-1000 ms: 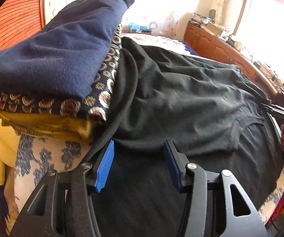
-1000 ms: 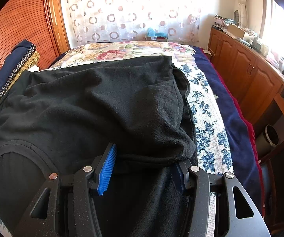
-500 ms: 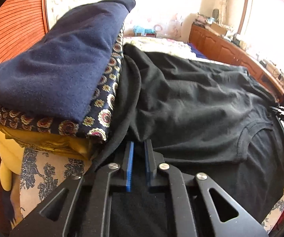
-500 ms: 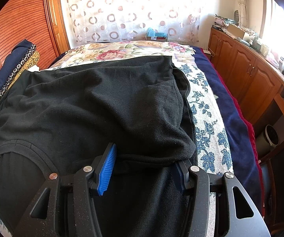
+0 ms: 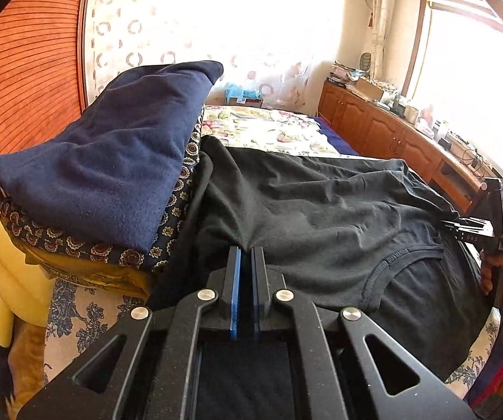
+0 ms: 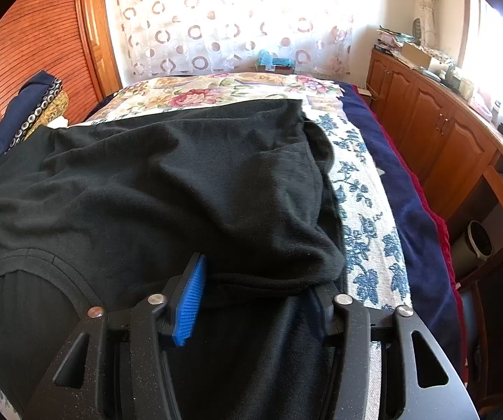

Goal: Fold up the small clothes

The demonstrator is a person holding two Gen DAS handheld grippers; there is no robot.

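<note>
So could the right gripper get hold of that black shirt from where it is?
Probably yes: the right gripper has its fingers either side of a fold of the black shirt, jaws just closing, nothing in between.

Under your hands the black shirt (image 6: pixel 167 189) is soft matt knit cloth with a ribbed neckline. It lies on the bedspread (image 6: pixel 363 217), a coarse woven cloth printed with blue flowers. To the left of the shirt, the navy blanket (image 5: pixel 111 161) looks fleecy and matt, over a smoother paisley-printed fabric (image 5: pixel 76 241). Your left gripper (image 5: pixel 246 255) is matt black, finely speckled plastic with shiny metal pins; the right gripper (image 6: pixel 262 280) has a ridged blue rubbery pad (image 6: pixel 190 301). Right of the shirt, the cabinets (image 6: pixel 437 133) are glossy varnished wood.
</note>
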